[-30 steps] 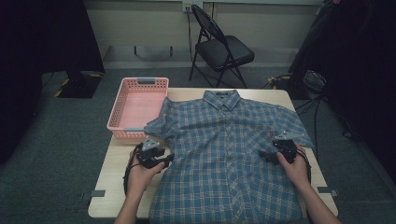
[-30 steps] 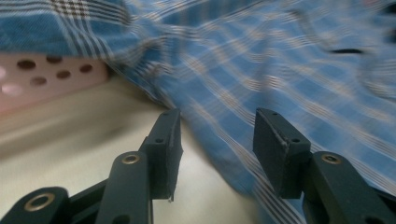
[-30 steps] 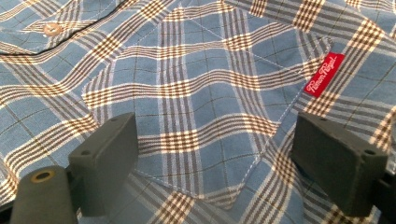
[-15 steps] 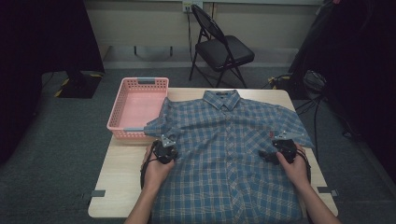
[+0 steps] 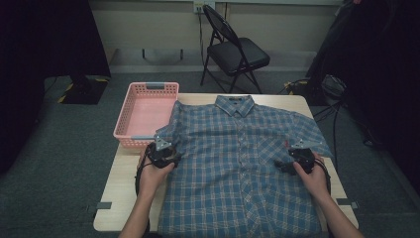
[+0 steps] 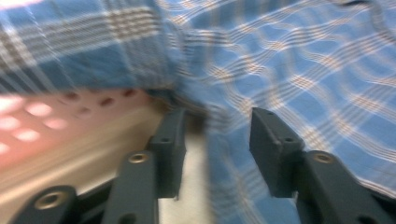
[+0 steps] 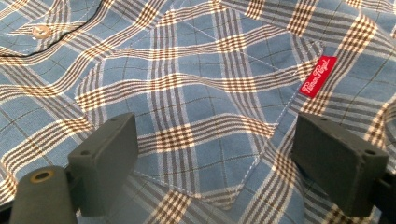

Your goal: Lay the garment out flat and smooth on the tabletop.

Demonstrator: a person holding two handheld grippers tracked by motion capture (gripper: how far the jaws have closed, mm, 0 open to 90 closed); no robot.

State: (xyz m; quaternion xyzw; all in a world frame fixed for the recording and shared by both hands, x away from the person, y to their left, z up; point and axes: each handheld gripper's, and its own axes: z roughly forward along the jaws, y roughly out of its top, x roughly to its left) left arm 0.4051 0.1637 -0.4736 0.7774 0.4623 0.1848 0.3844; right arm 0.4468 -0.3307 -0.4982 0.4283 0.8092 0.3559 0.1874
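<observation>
Blue plaid shirt, buttoned, spread flat face-up on table (collar far side), left sleeve over basket edge

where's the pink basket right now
High view: the pink basket sits at the table's far left corner, the shirt's sleeve draped over its near right rim.

One plaid shirt, one pink basket, one folding chair, two grippers

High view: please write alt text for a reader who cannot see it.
A blue plaid shirt lies spread flat, front up, on a wooden table, with a person's hands holding the left gripper at its left edge and the right gripper on its right chest. A pink basket sits at the table's left; a black folding chair stands behind.
</observation>
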